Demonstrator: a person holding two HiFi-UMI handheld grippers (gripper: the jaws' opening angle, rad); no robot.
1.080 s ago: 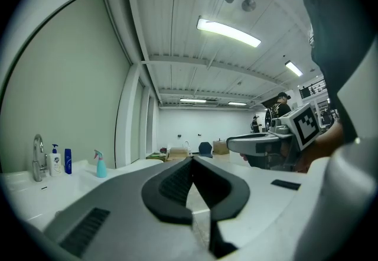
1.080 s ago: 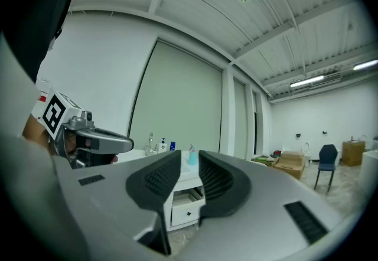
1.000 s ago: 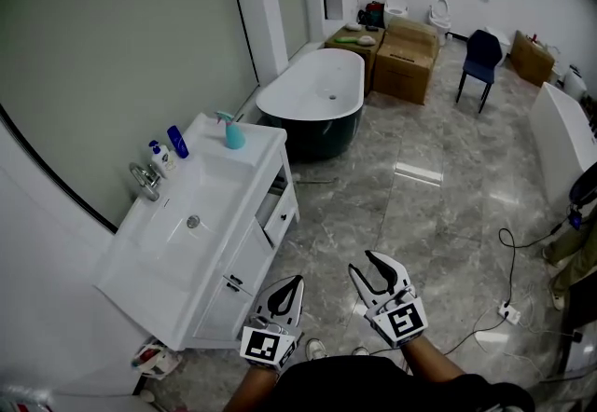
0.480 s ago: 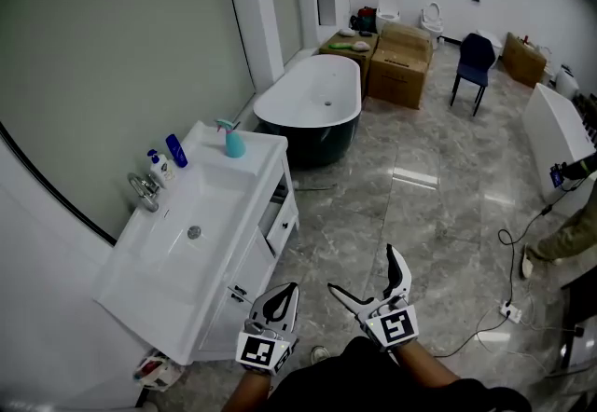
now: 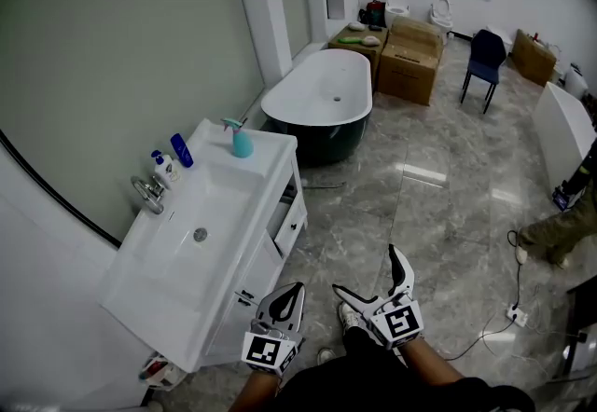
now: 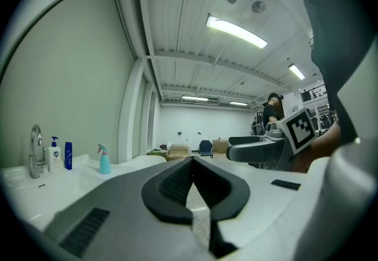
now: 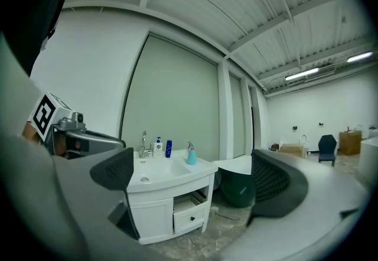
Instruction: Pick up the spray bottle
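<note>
The teal spray bottle [image 5: 242, 140] stands upright on the far right corner of the white vanity top [image 5: 219, 214]. It also shows small in the left gripper view as spray bottle [image 6: 104, 159] and in the right gripper view as spray bottle [image 7: 191, 153]. Both grippers hang over the floor in front of the vanity, far from the bottle. My left gripper [image 5: 291, 295] is shut and empty, its pads meeting at the tip [image 6: 192, 162]. My right gripper [image 5: 373, 278] has just been opening. Its jaws stand wide apart with nothing between them [image 7: 195, 180].
On the vanity are a sink basin [image 5: 200, 234], a chrome faucet [image 5: 147, 188], a white pump bottle [image 5: 163, 168] and a blue bottle [image 5: 181, 150]. One drawer [image 5: 287, 219] is pulled out. Behind stand a bathtub [image 5: 322, 103], cardboard boxes [image 5: 410, 56] and a blue chair [image 5: 485, 65]. A cable [image 5: 511, 308] lies on the floor at right.
The right gripper's jaws have spread from a narrow gap to wide open. Both grippers sit a little lower in the head view. The left gripper stays shut.
</note>
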